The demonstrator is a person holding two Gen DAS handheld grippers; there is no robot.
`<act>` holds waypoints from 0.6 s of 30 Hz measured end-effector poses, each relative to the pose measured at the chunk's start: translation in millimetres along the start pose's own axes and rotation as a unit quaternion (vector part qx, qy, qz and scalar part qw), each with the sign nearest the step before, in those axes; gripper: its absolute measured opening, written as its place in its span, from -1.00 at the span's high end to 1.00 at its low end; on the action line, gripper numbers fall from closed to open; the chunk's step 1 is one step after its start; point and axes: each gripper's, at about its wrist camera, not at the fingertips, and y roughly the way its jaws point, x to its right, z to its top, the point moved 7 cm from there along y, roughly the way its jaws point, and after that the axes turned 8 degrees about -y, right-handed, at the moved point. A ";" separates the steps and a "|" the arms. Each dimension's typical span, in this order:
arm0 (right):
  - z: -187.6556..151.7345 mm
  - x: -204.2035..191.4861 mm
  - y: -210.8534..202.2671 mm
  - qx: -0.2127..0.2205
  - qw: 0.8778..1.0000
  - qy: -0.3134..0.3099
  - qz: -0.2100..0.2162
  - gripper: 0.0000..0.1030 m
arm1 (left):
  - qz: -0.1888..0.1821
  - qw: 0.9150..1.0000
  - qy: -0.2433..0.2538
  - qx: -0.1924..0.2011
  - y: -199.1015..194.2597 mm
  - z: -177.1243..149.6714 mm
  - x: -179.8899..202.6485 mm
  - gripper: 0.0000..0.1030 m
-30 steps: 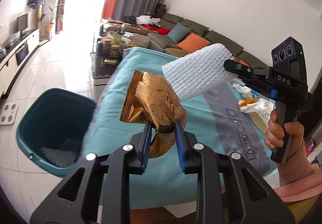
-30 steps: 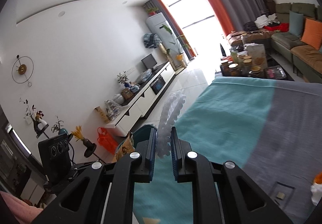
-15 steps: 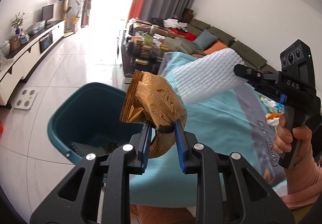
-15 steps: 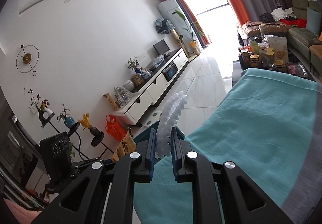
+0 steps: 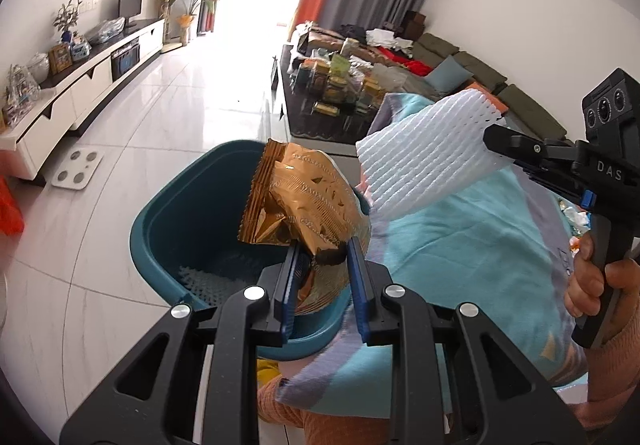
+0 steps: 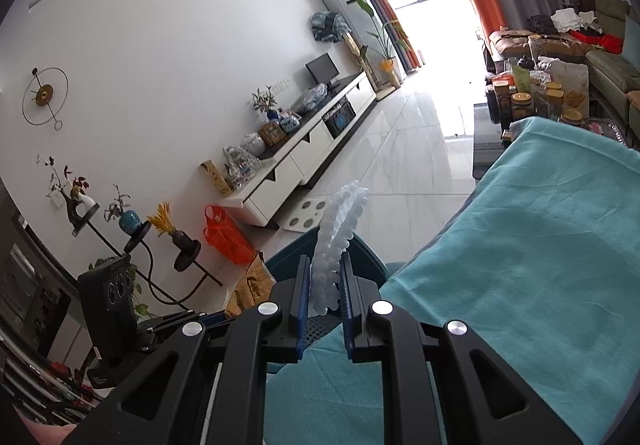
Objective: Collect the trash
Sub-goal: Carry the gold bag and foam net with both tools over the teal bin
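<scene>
Left gripper pinches a crumpled gold snack wrapper, hanging over the near rim of the teal bin on the floor. Right gripper is clamped on a white foam fruit net, which sits above the teal-covered surface edge, beside the bin, not clearly over it.

Risks: net is light & springy, so letting go this far out could land it on the cloth or floor. Wrapper could catch on a pad w/ foil creases and cling. Both loads are close together, so they might snag each other.

Bin on floor left of table; wrapper over bin; foam net right of wrapper.
</scene>
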 end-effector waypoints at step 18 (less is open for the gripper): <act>-15.3 -21.4 53.5 -0.063 0.998 -0.021 -0.012 0.73 | 0.038 0.998 -0.038 -0.035 47.8 -7.7 -23.8 0.54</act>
